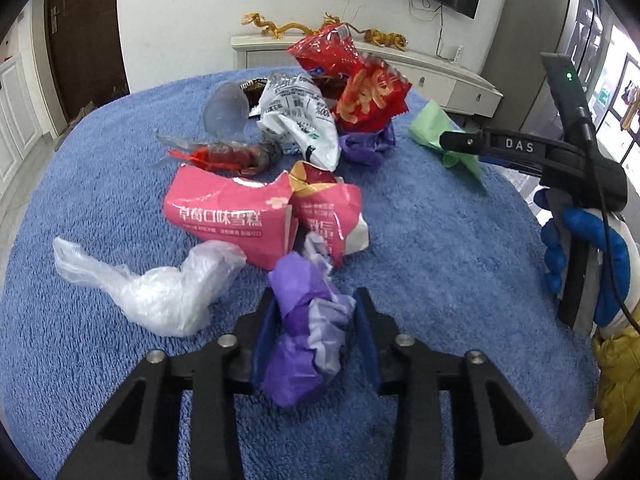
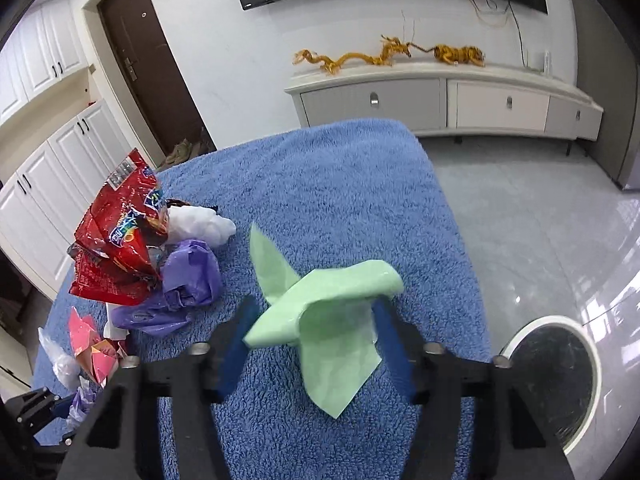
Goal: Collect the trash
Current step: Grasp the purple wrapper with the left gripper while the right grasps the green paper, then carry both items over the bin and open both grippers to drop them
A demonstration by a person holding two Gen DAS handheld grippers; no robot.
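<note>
On the blue-carpeted counter (image 1: 420, 240), the left hand-held gripper (image 1: 314, 312) has its blue pads pressed against a crumpled purple bag (image 1: 308, 332), narrowed onto it beside a clear plastic bag (image 1: 160, 288) and pink wrapper (image 1: 232, 212). To the right, the right hand-held gripper (image 2: 312, 320) stands partly open around a green paper (image 2: 320, 316); whether its pads grip it I cannot tell.

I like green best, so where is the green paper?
In the right wrist view, the green paper sits between the right gripper's fingers on the blue towel, right of the purple bag.
</note>
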